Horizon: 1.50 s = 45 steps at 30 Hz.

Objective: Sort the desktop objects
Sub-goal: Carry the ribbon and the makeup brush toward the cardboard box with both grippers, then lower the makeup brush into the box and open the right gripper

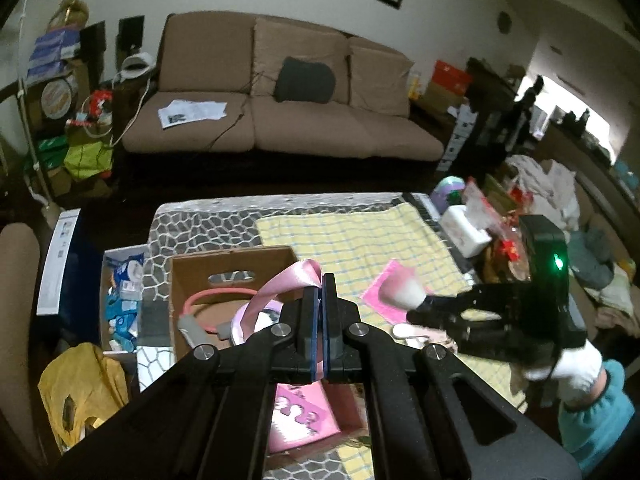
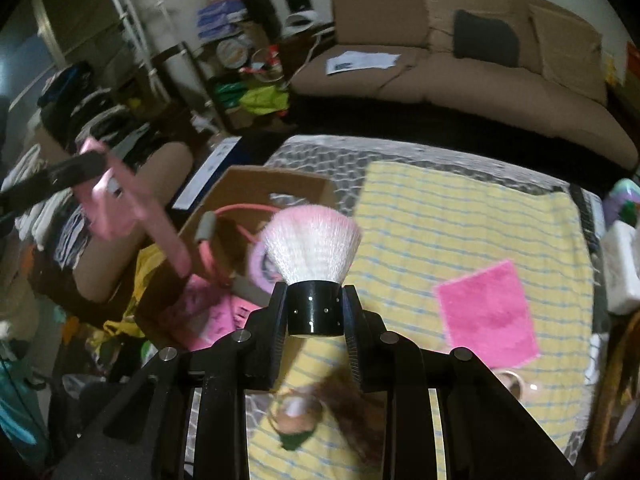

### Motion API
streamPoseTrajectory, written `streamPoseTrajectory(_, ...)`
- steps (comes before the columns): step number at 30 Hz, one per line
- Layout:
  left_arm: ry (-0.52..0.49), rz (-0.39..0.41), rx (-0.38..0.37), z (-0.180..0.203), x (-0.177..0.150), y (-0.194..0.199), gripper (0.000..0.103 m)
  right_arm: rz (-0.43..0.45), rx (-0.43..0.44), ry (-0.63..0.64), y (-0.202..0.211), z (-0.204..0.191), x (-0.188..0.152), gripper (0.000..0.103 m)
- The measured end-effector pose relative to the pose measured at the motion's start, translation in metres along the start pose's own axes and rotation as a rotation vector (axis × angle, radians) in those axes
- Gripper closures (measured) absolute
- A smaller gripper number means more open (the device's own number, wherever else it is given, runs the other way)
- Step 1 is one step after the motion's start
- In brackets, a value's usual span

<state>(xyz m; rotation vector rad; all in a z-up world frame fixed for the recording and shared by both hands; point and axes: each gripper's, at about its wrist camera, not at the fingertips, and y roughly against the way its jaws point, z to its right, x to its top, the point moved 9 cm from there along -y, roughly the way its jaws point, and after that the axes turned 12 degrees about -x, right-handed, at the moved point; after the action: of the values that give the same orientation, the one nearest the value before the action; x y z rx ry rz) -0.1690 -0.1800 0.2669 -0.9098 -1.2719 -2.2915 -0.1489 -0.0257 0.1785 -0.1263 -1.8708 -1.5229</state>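
Ribbon and brush, both held aloft

Pink satin ribbon (image 1: 280, 284) loops above the open cardboard box (image 1: 188, 276); the makeup brush (image 2: 312, 268), white bristles tipped pink, black ferrule, points forward over the yellow checked cloth (image 2: 460, 216).

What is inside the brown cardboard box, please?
Inside the brown cardboard box lie a pink ring with grey grips and a pink printed card. The left gripper covers the rest.

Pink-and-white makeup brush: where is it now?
Right wrist view, centre: pink-and-white makeup brush clamped by its black base in the right hand-held gripper, over the yellow checked cloth beside the cardboard box.
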Motion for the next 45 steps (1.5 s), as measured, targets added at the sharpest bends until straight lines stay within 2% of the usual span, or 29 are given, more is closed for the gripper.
streamPoseTrajectory(3,0.026,-0.015,0.018,-0.025,-0.003,-0.013,0.101,-0.021,0.019,0.016,-0.021,-0.026,0.004,0.077)
streamPoseTrajectory(12,0.121,-0.024,-0.034,-0.076,-0.021,-0.031,0.101,-0.097,0.059,0.031,-0.099,-0.093,0.024,0.077)
streamPoseTrajectory(18,0.143,-0.022,-0.059,-0.095,-0.032,-0.029,0.101,-0.173,0.082,-0.013,-0.148,-0.112,0.028,0.077)
streamPoseTrajectory(25,0.165,-0.046,-0.034,-0.119,-0.053,-0.032,0.101,-0.214,0.090,-0.021,-0.175,-0.128,0.026,0.077)
streamPoseTrajectory(30,0.188,-0.084,-0.038,-0.126,-0.078,-0.039,0.101,-0.242,0.110,-0.062,-0.186,-0.132,0.024,0.074)
streamPoseTrajectory(32,0.190,-0.100,-0.035,-0.126,-0.087,-0.041,0.101,-0.248,0.122,-0.079,-0.186,-0.132,0.024,0.070)
streamPoseTrajectory(35,0.193,-0.102,-0.029,-0.128,-0.088,-0.038,0.101,-0.237,0.123,-0.097,-0.181,-0.129,0.027,0.067)
streamPoseTrajectory(40,0.168,-0.076,-0.031,-0.114,-0.067,-0.029,0.101,-0.197,0.124,-0.091,-0.158,-0.120,0.030,0.067)
streamPoseTrajectory(45,0.126,-0.066,-0.042,-0.084,-0.034,-0.039,0.101,-0.161,0.107,-0.062,-0.132,-0.107,0.028,0.067)
